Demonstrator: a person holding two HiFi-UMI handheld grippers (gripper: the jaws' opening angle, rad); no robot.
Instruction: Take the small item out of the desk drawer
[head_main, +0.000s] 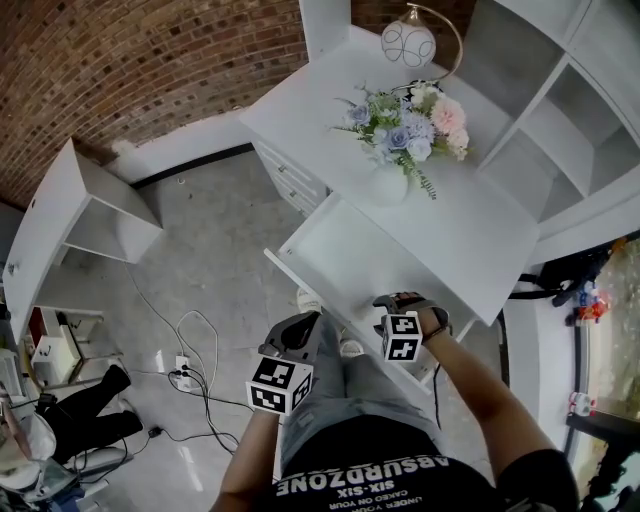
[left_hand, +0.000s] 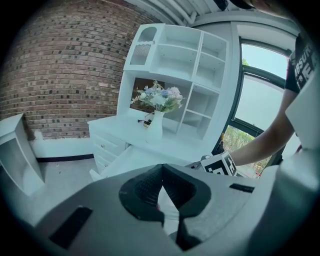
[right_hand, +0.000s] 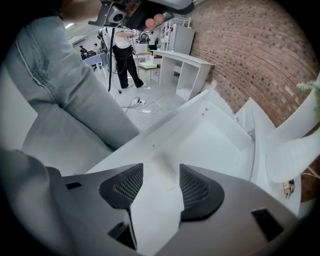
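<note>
The white desk's drawer (head_main: 350, 255) stands pulled out, and its floor looks bare; I see no small item in it in any view. My right gripper (head_main: 396, 300) hangs over the drawer's near end, open, with only the white drawer floor (right_hand: 200, 145) showing between its pads (right_hand: 127, 185). The right gripper (right_hand: 161, 168) holds nothing. My left gripper (head_main: 298, 328) is to the left of the drawer's front, over the floor, apart from the desk. In its own view the left gripper (left_hand: 161, 169) has its pads together, shut, and the drawer (left_hand: 127, 160) lies beyond it.
A white vase of flowers (head_main: 405, 140) and a globe lamp (head_main: 408, 42) stand on the desktop behind the drawer. Open shelves (head_main: 560, 120) rise at the right. A white side table (head_main: 80, 210) and floor cables (head_main: 190, 370) are at the left. Another person's legs (head_main: 90, 410) show at the lower left.
</note>
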